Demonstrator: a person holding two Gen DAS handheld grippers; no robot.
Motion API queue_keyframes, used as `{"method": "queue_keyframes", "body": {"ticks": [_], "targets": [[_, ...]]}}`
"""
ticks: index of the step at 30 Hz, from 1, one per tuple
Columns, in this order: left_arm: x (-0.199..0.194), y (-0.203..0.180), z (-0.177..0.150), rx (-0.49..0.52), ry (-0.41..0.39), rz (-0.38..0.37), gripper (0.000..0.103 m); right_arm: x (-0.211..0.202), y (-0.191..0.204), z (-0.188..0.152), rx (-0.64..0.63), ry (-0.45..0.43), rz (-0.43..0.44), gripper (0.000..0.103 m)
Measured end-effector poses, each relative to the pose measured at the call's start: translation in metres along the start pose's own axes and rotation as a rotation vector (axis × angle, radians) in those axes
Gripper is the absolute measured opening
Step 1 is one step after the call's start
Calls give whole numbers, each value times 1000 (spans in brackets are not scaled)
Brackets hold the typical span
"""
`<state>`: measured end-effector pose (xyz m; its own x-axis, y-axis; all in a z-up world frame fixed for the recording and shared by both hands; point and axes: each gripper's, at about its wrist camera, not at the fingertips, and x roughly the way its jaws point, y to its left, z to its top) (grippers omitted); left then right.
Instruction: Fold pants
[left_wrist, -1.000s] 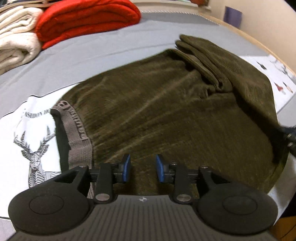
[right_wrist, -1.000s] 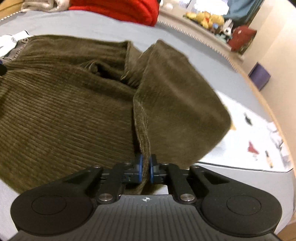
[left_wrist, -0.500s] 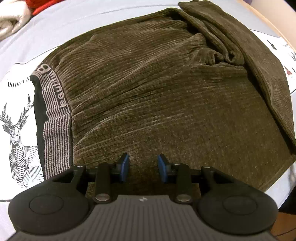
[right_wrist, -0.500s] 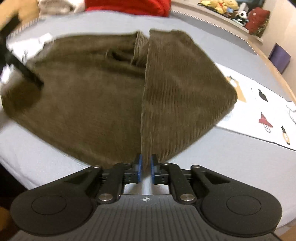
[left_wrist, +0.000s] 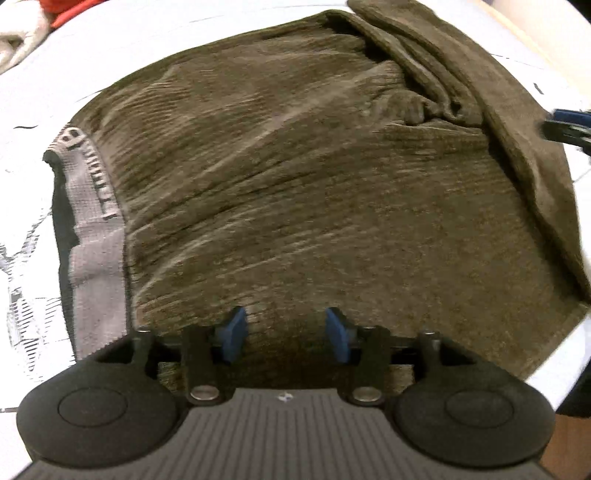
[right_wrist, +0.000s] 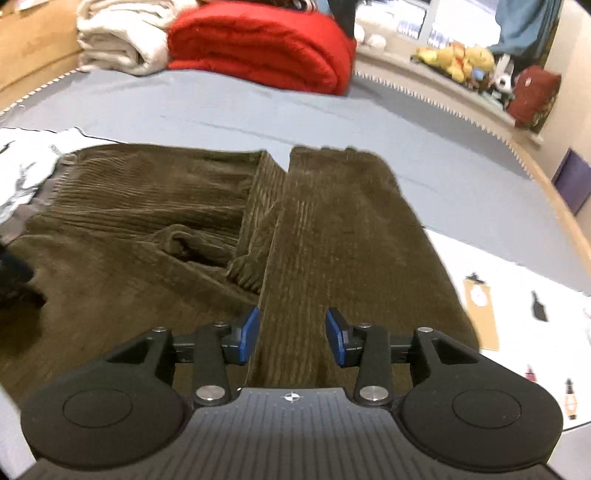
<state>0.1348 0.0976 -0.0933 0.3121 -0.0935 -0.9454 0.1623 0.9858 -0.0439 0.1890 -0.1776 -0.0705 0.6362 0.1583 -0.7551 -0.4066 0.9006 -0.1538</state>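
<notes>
Olive-brown corduroy pants (left_wrist: 314, 203) lie on the grey bed sheet (right_wrist: 221, 107), with the grey lettered waistband (left_wrist: 92, 229) at the left. One leg section (right_wrist: 343, 229) is folded over and lies flat on the right. My left gripper (left_wrist: 285, 332) hovers over the near edge of the pants; its jaws are opening with nothing pinched. My right gripper (right_wrist: 292, 338) hangs over the near end of the folded leg. Its jaws are opening and the fold edge runs below the gap, free of the pads. The right gripper's blue tip (left_wrist: 565, 123) shows at the left view's right edge.
A red blanket (right_wrist: 258, 48) and a cream blanket (right_wrist: 118, 40) are stacked at the far end of the bed. A white deer-print shirt (left_wrist: 22, 258) lies under the waistband. A white printed cloth (right_wrist: 517, 314) lies right of the pants. Plush toys (right_wrist: 458, 62) sit on a shelf.
The right gripper let go of the leg's fold edge, its jaws parted and it drew back and up. The leg now lies flat. The left jaws widened after sinking closer to the pants.
</notes>
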Motion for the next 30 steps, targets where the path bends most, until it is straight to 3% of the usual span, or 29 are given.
{"method": "queue_keyframes", "body": {"ticks": [2, 4, 8, 10, 15, 19, 22, 25, 27, 30], "targets": [[3, -5, -2, 35, 0, -13, 78, 27, 2, 2, 22, 40, 19, 42], [6, -14, -3, 85, 2, -5, 85, 46, 8, 5, -12, 90, 30, 42], [10, -15, -1, 90, 2, 9, 88, 65, 11, 4, -72, 147, -10, 40], [11, -13, 2, 71, 5, 9, 88, 65, -1, 3, -33, 163, 2, 7], [16, -16, 7, 74, 11, 38, 89, 21, -54, -8, 47, 87, 12, 6], [16, -19, 7, 63, 17, 52, 88, -16, -120, -54, 128, 133, -22, 6], [15, -24, 5, 64, 18, 74, 88, -31, -160, -110, 170, 276, -34, 0], [14, -26, 6, 61, 19, 85, 88, -38, -175, -157, 117, 420, -72, 0], [15, -27, 7, 60, 23, 88, 89, -52, -182, -165, 125, 367, -87, 0], [16, -30, 9, 55, 26, 94, 89, -82, -192, -148, 217, 165, -103, 1]]}}
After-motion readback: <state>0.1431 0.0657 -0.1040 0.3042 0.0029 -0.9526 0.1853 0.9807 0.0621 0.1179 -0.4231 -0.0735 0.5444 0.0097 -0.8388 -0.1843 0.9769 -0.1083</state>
